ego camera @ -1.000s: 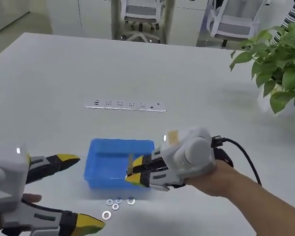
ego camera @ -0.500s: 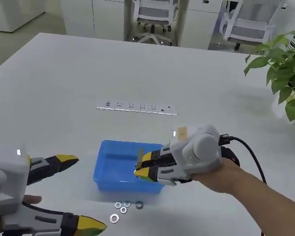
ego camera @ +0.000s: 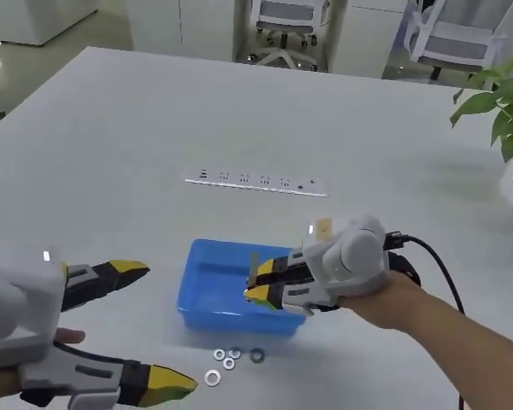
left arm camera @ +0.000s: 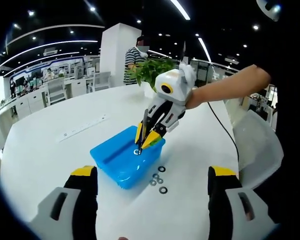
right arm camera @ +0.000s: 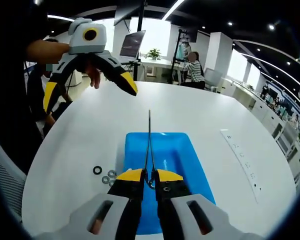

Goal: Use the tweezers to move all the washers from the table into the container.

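A blue container (ego camera: pixel 207 295) sits on the white table, near its front edge. My right gripper (ego camera: pixel 261 286) hovers over the container's right part, shut on thin metal tweezers (right arm camera: pixel 149 145) that point out along the jaws. In the left gripper view a small ring (left arm camera: pixel 137 152) shows at the tweezers' tip, above the container (left arm camera: pixel 115 160). Several washers (ego camera: pixel 231 359) lie loose on the table just in front of the container, also seen as washers (left arm camera: pixel 159 181) and washers (right arm camera: pixel 106 176). My left gripper (ego camera: pixel 171 328) is open at the lower left, nothing between its jaws.
A flush power strip (ego camera: pixel 256 181) is set into the table behind the container. A cable (ego camera: pixel 432 260) trails from the right gripper. A potted plant (ego camera: pixel 509 102) stands at the right edge, and office chairs (ego camera: pixel 286 21) stand beyond the table.
The head camera has shifted, so everything sits further right in view. The right gripper stays over the container with the tweezers. The loose washers have not moved.
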